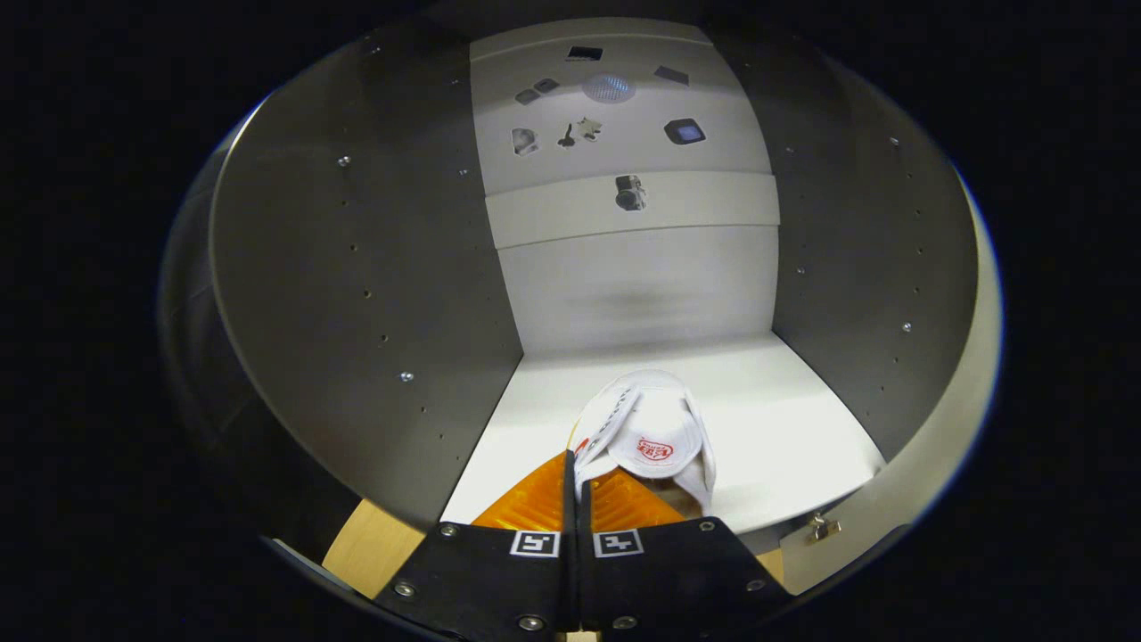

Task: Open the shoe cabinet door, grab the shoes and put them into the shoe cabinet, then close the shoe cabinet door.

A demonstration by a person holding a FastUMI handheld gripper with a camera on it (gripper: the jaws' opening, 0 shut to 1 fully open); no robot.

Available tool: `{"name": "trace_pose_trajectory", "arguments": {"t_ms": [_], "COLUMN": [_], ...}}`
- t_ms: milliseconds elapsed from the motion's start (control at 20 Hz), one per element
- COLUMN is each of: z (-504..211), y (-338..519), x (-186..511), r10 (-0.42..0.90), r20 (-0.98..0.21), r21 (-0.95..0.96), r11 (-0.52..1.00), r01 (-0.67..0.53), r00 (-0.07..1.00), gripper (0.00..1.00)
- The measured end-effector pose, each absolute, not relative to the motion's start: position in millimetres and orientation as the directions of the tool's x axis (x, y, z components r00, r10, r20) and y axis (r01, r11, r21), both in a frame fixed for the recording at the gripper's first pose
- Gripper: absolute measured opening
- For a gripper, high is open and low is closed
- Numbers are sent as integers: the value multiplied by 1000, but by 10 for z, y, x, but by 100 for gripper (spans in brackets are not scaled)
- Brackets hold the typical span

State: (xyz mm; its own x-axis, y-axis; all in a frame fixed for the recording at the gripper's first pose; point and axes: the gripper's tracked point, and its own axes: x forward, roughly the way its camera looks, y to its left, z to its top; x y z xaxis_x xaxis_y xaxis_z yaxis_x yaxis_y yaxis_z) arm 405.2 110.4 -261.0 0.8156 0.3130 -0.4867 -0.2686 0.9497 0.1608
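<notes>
Slippers [651, 432] apparently pinched between closed tongs [578, 477], inside cabinet [357, 267].

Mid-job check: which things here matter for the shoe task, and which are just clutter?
Task things:
- white slipper with red logo, pinched by the gripper, over the shelf
- white-floored shoe cabinet, door already open

Just about:
- small dark fittings and cut-outs on the back panel
- metal latch at the front edge

A pale wooden surface [370, 553] shows below the grey side wall, low and off to the left.
</notes>
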Motion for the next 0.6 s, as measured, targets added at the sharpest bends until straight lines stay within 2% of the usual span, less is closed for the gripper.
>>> {"name": "trace_pose_trajectory", "arguments": {"t_ms": [600], "z": [-2798], "y": [1355], "x": [4799], "r10": [344], "r20": [-477], "r21": [208], "r11": [938], "r01": [-276], "r00": [809], "gripper": [0]}}
